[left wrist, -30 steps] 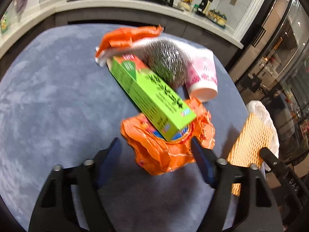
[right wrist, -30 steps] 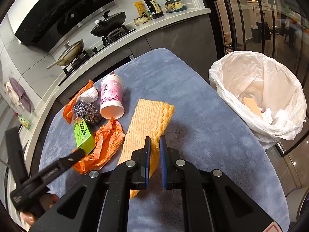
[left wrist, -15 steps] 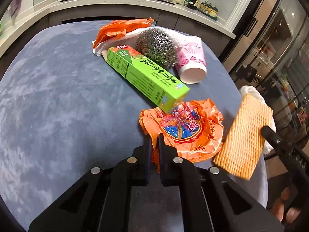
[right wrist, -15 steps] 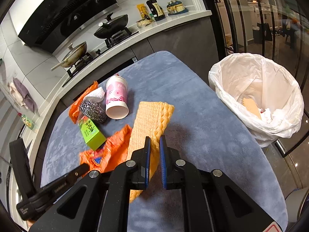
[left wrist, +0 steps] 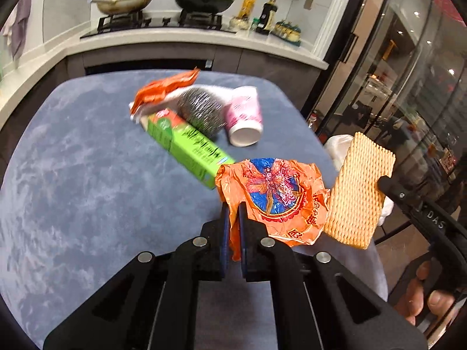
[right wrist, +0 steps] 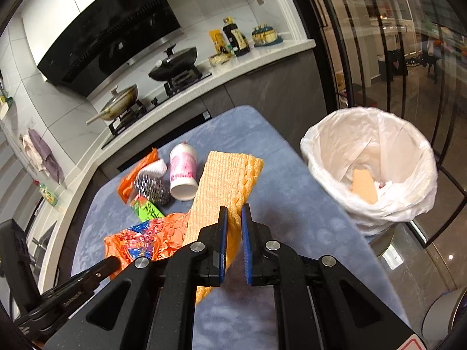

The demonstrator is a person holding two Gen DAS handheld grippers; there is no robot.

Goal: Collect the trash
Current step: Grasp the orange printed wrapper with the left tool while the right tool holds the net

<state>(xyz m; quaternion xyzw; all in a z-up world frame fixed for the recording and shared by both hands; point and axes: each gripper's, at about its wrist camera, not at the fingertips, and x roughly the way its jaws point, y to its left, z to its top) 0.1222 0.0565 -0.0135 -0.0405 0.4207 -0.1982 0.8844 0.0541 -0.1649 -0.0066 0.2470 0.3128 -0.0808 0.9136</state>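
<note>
My left gripper [left wrist: 233, 213] is shut on the edge of a crumpled orange wrapper [left wrist: 274, 195], which hangs lifted off the blue table [left wrist: 73, 175]. The same orange wrapper [right wrist: 151, 233] shows at the lower left of the right wrist view. My right gripper [right wrist: 233, 218] is shut on a yellow foam net sleeve [right wrist: 221, 186], held up above the table; the foam net sleeve [left wrist: 359, 192] also shows at the right of the left wrist view. A bin lined with a white bag [right wrist: 370, 163] stands off the table's right side, with some trash inside.
On the table lie a green box [left wrist: 186, 145], a steel scourer [left wrist: 201, 110], a pink paper cup [left wrist: 245, 116] on its side and another orange wrapper [left wrist: 163, 87]. Behind runs a counter [right wrist: 204, 78] with pans and bottles. A hand [left wrist: 429, 297] holds the right gripper's handle.
My left gripper closed on the orange wrapper and lifted it off the table, out from under the green box. My right gripper rose with the foam net sleeve still in it.
</note>
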